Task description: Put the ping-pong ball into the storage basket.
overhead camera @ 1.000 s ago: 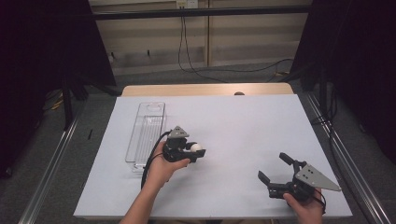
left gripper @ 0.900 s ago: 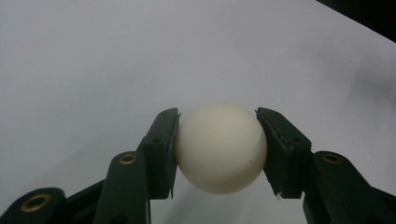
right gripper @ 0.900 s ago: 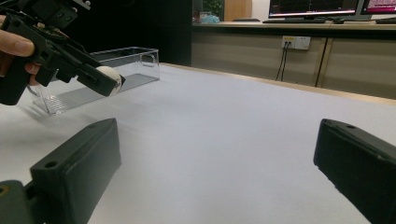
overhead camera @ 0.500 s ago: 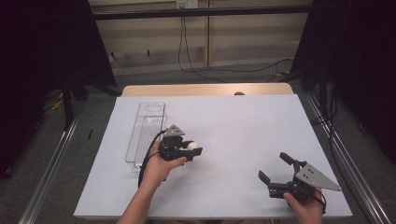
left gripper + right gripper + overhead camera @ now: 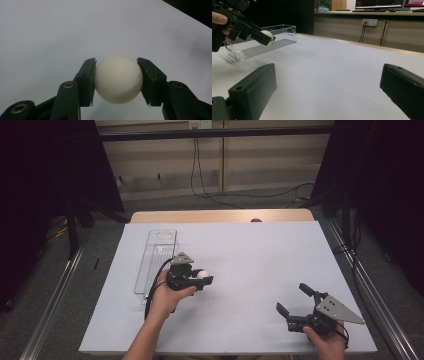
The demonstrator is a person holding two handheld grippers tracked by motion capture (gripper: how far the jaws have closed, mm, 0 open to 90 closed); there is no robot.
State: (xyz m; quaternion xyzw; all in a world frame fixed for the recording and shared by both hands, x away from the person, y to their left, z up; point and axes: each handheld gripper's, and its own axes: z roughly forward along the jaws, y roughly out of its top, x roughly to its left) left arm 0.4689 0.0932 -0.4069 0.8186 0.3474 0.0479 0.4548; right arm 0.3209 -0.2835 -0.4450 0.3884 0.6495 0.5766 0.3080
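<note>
Small cream-white ball (image 5: 118, 79) clamped between the jaws of the left gripper (image 5: 199, 279), held above the white table sheet (image 5: 250, 255) just beside the clear plastic rectangular tray (image 5: 156, 255), right gripper (image 5: 296, 301) spread wide and empty, well apart from the tray.

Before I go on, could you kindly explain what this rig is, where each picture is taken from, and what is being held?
A person sits at a table covered by a white sheet, with a two-jaw tool in each hand. The high view looks down from above. The other two pictures come from cameras riding on the tools, looking along their black jaws. The left hand-held gripper is shut on a white ball, lifted beside a clear plastic tray. The right hand-held gripper rests near the table's front edge, jaws open and holding nothing.
</note>
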